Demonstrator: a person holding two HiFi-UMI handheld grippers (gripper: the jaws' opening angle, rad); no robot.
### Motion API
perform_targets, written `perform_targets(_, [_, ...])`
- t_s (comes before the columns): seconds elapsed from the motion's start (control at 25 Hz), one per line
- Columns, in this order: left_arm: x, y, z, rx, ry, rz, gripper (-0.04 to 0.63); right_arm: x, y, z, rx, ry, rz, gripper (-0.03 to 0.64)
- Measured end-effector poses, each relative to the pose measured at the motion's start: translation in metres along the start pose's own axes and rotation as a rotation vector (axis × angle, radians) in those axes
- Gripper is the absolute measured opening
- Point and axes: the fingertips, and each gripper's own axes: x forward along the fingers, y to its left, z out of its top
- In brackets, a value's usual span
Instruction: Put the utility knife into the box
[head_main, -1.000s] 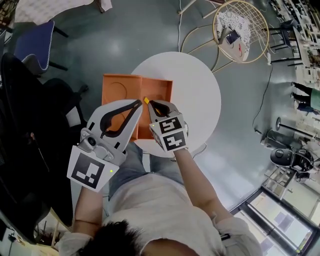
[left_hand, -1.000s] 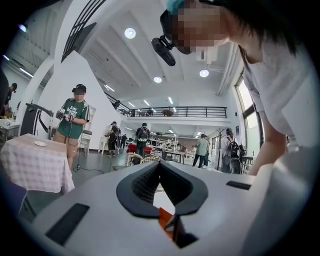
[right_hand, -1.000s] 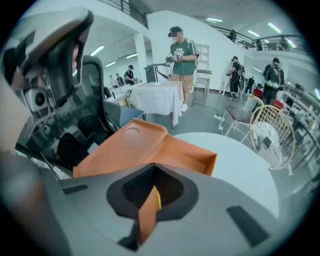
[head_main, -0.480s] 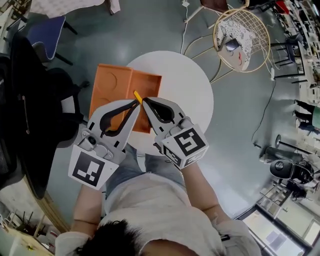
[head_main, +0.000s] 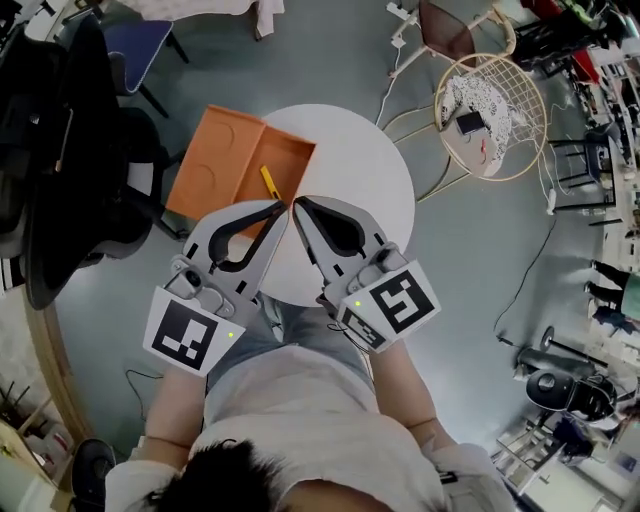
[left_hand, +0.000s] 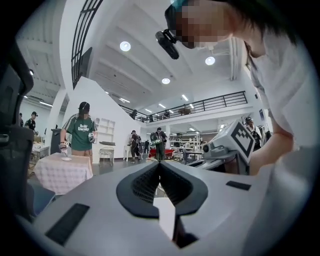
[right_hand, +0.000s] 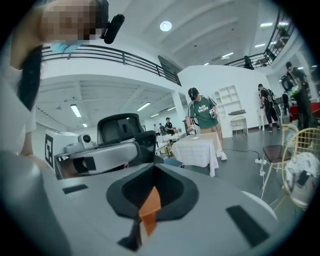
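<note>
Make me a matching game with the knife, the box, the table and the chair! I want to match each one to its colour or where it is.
Things:
1. knife
2. box
3. table
4. chair

Descriptions:
A. orange and lying open
B. made of thin wire, standing on the floor
C. yellow, lying inside the box
D. white and round

Right pairs: 1-C, 2-A, 3-D, 4-B
</note>
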Motion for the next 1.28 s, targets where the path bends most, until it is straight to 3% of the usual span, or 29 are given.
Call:
perform_targets(0.44, [-0.02, -0.052, 0.019, 0.077, -0.025, 0.201, 0.009, -0.06, 0.038, 0.031, -0.116, -0.101, 0.217, 0.008])
perform_targets(0.8, [-0.037, -0.088, 0.038, 0.112, -0.033, 0.318, 0.009, -0.096, 0.066, 0.043, -0.179, -0.116, 0.369, 0.008])
perform_targets(1.28, [-0.071, -0.083, 0.045, 0.136, -0.036, 0.392, 0.009, -0.089, 0.1, 0.042, -0.223, -0.124, 0.462, 0.008])
